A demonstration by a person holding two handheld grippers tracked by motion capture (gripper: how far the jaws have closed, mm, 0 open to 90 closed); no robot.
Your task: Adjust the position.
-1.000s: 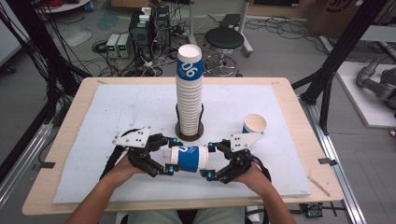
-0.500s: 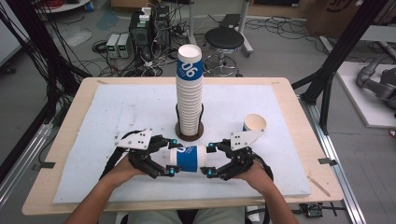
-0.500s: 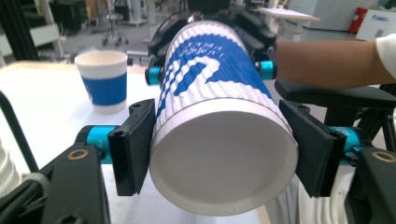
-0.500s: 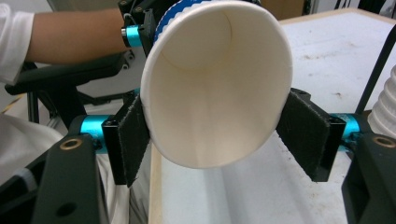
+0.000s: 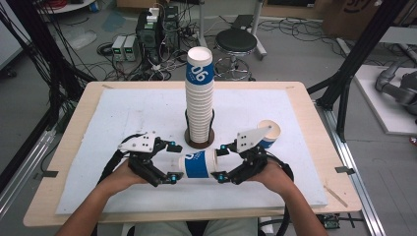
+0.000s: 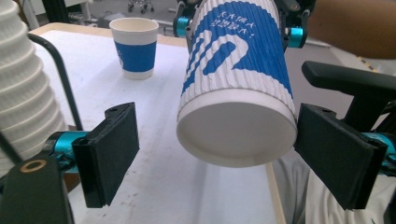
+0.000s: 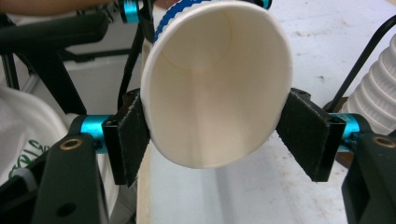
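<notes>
Hanging sideways over the near edge of the worktop (image 5: 74, 196): light, thin paper cup (image 5: 196, 164), squashing easily. Right gripper (image 7: 215, 137) pinching its rim gently; left gripper (image 6: 219, 154) just opening wide, cup bottom between its jaws, loose.

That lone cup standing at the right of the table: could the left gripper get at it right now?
Probably not directly. The lone cup stands beyond the right gripper, which grips a sideways cup lying between the open left gripper and it, so both block the way.
</notes>
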